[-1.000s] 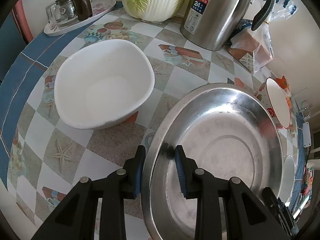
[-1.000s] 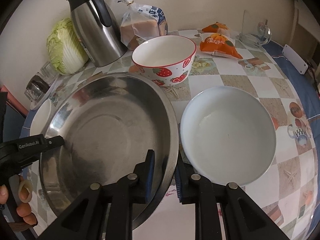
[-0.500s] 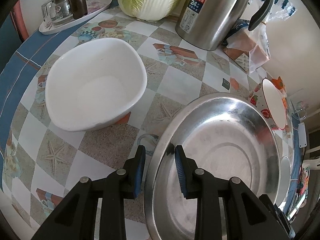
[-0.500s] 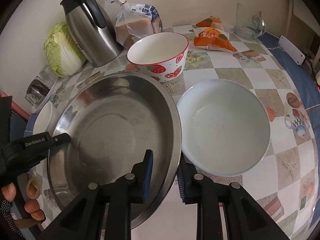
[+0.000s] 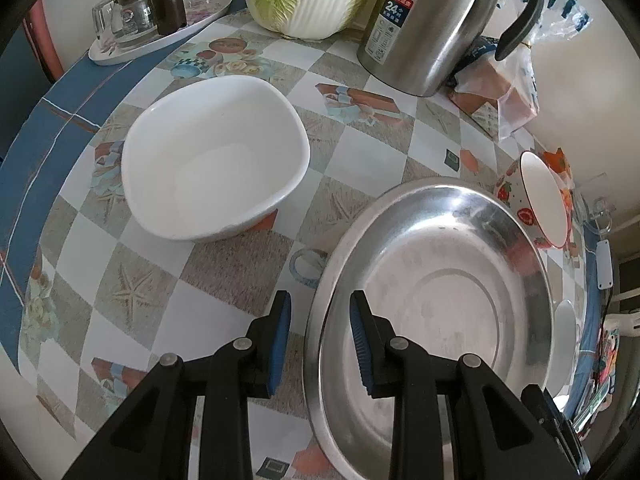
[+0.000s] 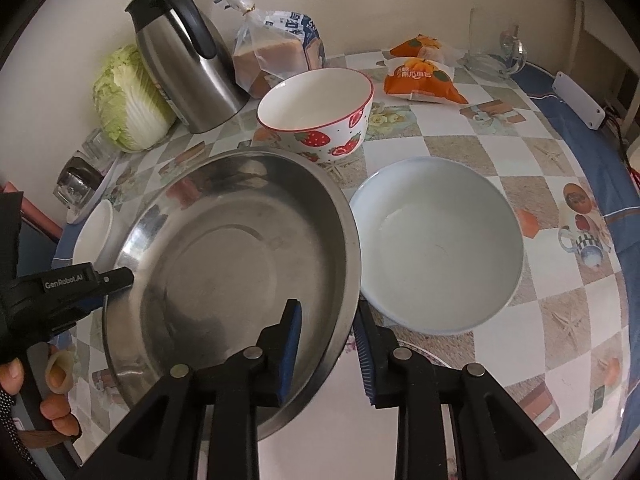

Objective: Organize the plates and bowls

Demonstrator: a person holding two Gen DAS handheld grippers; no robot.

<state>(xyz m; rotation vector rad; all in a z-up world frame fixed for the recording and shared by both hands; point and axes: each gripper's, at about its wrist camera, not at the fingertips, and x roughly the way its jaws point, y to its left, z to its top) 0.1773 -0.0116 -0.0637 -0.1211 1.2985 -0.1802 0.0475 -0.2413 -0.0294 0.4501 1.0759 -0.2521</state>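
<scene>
I'm looking steeply down from both wrists, close over the table [image 5: 248, 288]; both views share the steel basin [image 5: 440, 300] [image 6: 224, 256].

**A crowded tablecloth**

The table [image 6: 448, 148], under a checked cloth edged in blue, carries a steel basin [image 6: 232, 264], two white bowls [image 6: 436, 240] [image 5: 216, 156], a strawberry bowl [image 6: 316, 114], kettle [image 6: 184, 56], cabbage [image 6: 124, 100], bagged bread [image 6: 276, 56], snack packets [image 6: 420, 80] and a tray of glasses [image 5: 160, 12].

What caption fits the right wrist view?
Right gripper straddles the steel basin rim, beside a white bowl and strawberry bowl.
</scene>
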